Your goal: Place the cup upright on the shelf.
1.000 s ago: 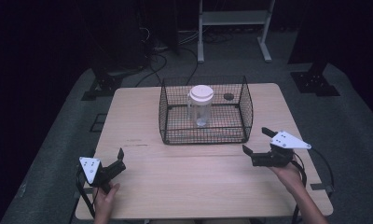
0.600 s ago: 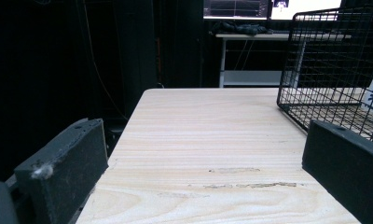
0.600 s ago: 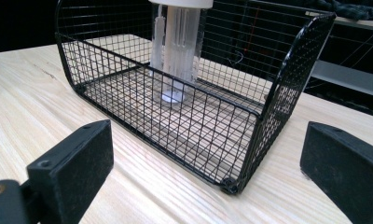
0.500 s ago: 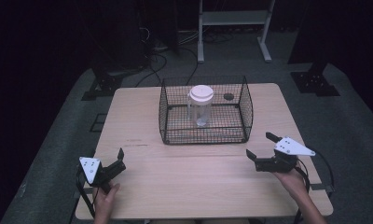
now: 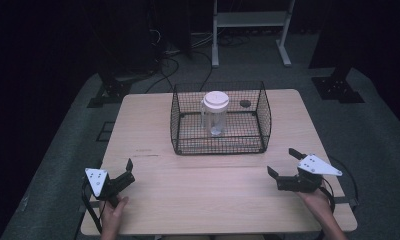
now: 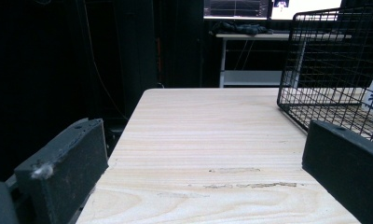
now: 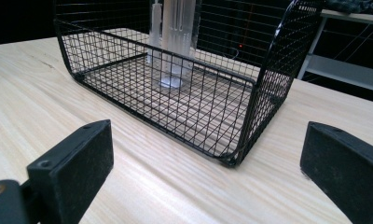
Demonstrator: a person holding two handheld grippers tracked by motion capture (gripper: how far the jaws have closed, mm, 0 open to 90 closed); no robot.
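Note:
A black wire basket (image 5: 264, 119) stands at the middle back of the wooden table (image 5: 153, 120). Inside it stands a clear plastic jug with a white lid (image 5: 215, 113), upright. In the right gripper view the basket (image 7: 278, 60) is close ahead and the jug (image 7: 175, 32) rises at its far side. My left gripper (image 5: 129, 171) rests open near the table's front left corner, nothing between its jaws. My right gripper (image 5: 284, 162) is open at the front right, a hand's width from the basket's right front corner. The left gripper view has the basket (image 6: 334, 60) at its right.
A small dark round object (image 5: 245, 103) lies on the table behind the basket. A white metal frame (image 5: 248, 25) and black stand feet (image 5: 338, 87) are on the floor beyond the table. Bare wood stretches between the two grippers.
My right gripper has moved back toward the table's front edge and slightly down, away from the basket. The left gripper has stayed put.

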